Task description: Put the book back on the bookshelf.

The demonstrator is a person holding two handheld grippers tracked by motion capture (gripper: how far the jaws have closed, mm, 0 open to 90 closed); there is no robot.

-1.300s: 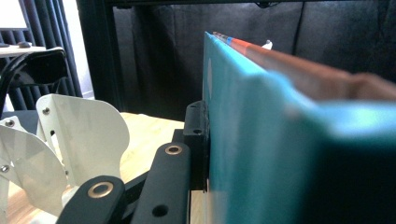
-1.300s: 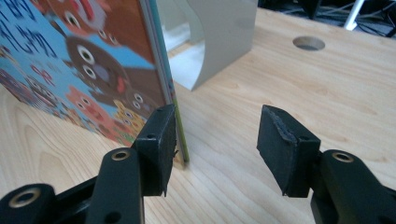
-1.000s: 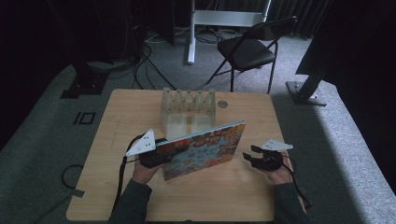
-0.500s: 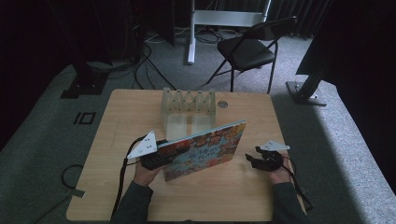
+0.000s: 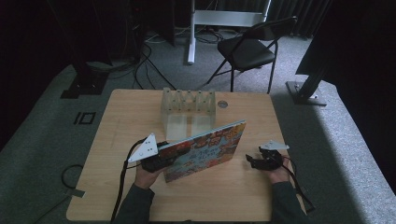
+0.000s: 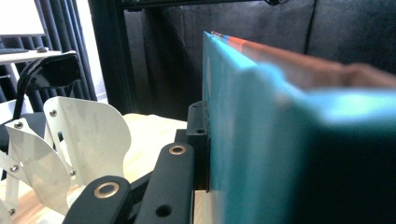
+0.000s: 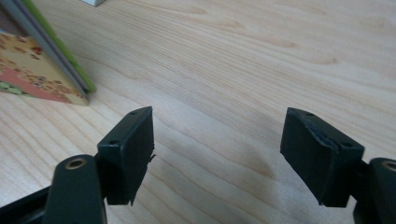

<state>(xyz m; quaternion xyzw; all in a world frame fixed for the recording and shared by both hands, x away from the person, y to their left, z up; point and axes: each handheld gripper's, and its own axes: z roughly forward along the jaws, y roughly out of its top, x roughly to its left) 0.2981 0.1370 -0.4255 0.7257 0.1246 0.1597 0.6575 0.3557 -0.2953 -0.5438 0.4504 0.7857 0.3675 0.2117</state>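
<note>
Table (image 5: pixel 116 116) of pale wood takes up the middle of the high view, on grey carpet. Beyond its far edge, in the upper centre of the frame, stands one black folding chair (image 5: pixel 250 49), with a white stand (image 5: pixel 194 28) to its left and loose cables on the floor at the upper left. On the table near the far edge sits one clear plastic rack (image 5: pixel 188 112) with upright dividers, and just right of it a small round disc (image 5: pixel 222 104).

One book (image 5: pixel 205 151) with a busy, many-coloured cover stands tilted on its lower edge in the centre of the table, directly in front of the rack and hiding part of its base. In the left gripper view its teal edge (image 6: pixel 233 140) rises close to the camera, with the rack's white dividers (image 6: pixel 70 149) at the lower left.

Two grippers are held, one in each hand. The left gripper (image 5: pixel 156 158) is clamped on the book's left end. The right gripper (image 5: pixel 264 161) rests low at the right centre of the frame, apart from the book; in its own view its jaws stand wide over bare wood, with the book's corner (image 7: pixel 56 84) at the upper left.
</note>
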